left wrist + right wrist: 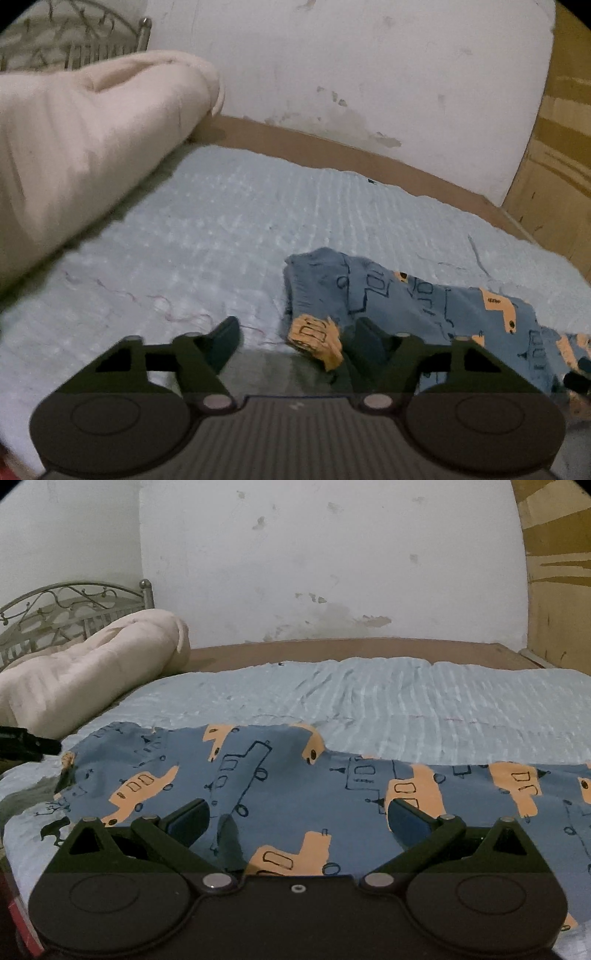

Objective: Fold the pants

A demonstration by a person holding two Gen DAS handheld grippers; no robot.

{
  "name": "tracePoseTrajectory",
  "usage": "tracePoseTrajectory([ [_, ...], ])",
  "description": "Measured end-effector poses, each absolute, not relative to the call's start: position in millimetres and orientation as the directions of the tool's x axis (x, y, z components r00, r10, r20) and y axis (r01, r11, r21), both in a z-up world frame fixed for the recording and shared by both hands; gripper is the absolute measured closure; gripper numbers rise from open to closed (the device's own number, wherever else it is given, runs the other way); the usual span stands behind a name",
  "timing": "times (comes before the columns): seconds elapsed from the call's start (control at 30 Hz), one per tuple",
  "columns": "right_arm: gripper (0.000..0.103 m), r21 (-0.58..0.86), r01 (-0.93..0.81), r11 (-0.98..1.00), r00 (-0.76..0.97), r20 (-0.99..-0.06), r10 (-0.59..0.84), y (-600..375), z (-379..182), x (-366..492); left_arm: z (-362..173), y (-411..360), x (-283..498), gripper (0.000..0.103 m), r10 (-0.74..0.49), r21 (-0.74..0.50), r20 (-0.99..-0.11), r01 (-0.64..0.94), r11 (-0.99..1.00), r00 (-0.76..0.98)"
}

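Observation:
Blue pants (pixel 280 775) printed with orange vehicles lie spread on the light blue bedspread (pixel 406 701). In the left wrist view the pants (pixel 424 306) stretch off to the right, and their near end has an orange-printed corner (pixel 317 339) turned up. My left gripper (pixel 295 332) is open around that corner, which sits close to the right finger (pixel 369 336) with a gap to the left one. My right gripper (pixel 299 819) hovers wide open over the middle of the pants, with cloth below its fingers and nothing pinched. The left gripper's tip (pixel 29 744) shows at the pants' left end.
A rolled cream duvet (pixel 92 147) lies at the left by a metal headboard (pixel 66 609). A stained white wall (pixel 332 554) runs behind the bed, with a brown mattress strip (pixel 332 151) along it. A wooden board (pixel 554 147) stands at the right.

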State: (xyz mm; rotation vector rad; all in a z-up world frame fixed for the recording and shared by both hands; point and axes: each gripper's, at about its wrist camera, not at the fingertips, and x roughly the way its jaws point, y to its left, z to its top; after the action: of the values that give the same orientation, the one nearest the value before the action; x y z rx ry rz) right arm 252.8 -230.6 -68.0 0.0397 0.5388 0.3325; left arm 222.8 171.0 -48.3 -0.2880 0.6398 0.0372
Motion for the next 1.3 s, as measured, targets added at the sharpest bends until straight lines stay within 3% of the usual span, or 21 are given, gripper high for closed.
tracePoseTrajectory([
  [0.1, 0.001, 0.125, -0.302, 0.945, 0.803, -0.502, 0.323, -230.1, -72.1, 253.7, -55.5, 171.5, 227.2, 0.081, -0.064, -0.29, -0.591, -0.138, 0.947, 0.804],
  [0.23, 0.001, 0.112, -0.307, 0.945, 0.795, -0.516, 0.319, -227.4, -78.8, 254.8, -48.2, 158.5, 222.7, 0.085, -0.012, -0.235, -0.549, -0.14, 0.962, 0.836],
  [0.27, 0.001, 0.107, -0.308, 0.945, 0.794, -0.518, 0.317, -226.2, -79.7, 254.8, -45.4, 153.3, 221.6, 0.094, -0.004, -0.209, -0.536, -0.129, 0.969, 0.844],
  [0.3, 0.001, 0.101, -0.31, 0.945, 0.793, -0.521, 0.316, -225.1, -80.5, 255.1, -42.9, 148.3, 222.0, 0.098, -0.002, -0.183, -0.525, -0.111, 0.977, 0.851],
  [0.43, 0.001, 0.092, -0.316, 0.944, 0.788, -0.53, 0.315, -223.1, -81.9, 255.9, -35.7, 141.1, 239.7, 0.098, -0.018, -0.126, -0.516, -0.055, 0.991, 0.856],
  [0.67, 0.001, 0.105, -0.319, 0.942, 0.784, -0.529, 0.324, -224.6, -82.3, 256.6, -29.5, 165.7, 252.9, 0.094, -0.112, -0.238, -0.563, -0.031, 0.971, 0.819],
  [0.7, 0.001, 0.107, -0.319, 0.942, 0.784, -0.529, 0.326, -224.8, -82.6, 256.8, -31.3, 168.8, 250.1, 0.09, -0.11, -0.246, -0.57, -0.041, 0.968, 0.814],
  [0.73, 0.001, 0.109, -0.319, 0.941, 0.783, -0.53, 0.326, -224.9, -83.4, 257.1, -33.0, 170.9, 247.7, 0.076, -0.11, -0.252, -0.579, -0.049, 0.966, 0.808],
  [0.8, 0.001, 0.108, -0.319, 0.941, 0.783, -0.53, 0.326, -224.7, -84.1, 257.3, -39.3, 175.1, 243.7, 0.061, -0.114, -0.268, -0.604, -0.066, 0.961, 0.789],
  [0.9, 0.001, 0.111, -0.32, 0.941, 0.783, -0.528, 0.328, -224.8, -84.7, 257.4, -47.6, 179.0, 239.3, 0.054, -0.128, -0.293, -0.628, -0.081, 0.953, 0.767],
  [0.97, 0.001, 0.112, -0.32, 0.941, 0.783, -0.528, 0.33, -225.6, -85.0, 257.5, -50.8, 180.1, 239.6, 0.056, -0.162, -0.322, -0.637, -0.069, 0.944, 0.753],
  [1.03, 0.001, 0.11, -0.321, 0.941, 0.782, -0.529, 0.329, -225.5, -85.1, 257.6, -48.9, 175.6, 242.3, 0.092, -0.174, -0.316, -0.645, -0.052, 0.947, 0.744],
  [1.3, 0.001, 0.104, -0.324, 0.941, 0.781, -0.531, 0.327, -224.9, -86.4, 258.0, -9.7, 153.2, 256.6, 0.096, -0.193, -0.273, -0.56, 0.04, 0.961, 0.805],
])
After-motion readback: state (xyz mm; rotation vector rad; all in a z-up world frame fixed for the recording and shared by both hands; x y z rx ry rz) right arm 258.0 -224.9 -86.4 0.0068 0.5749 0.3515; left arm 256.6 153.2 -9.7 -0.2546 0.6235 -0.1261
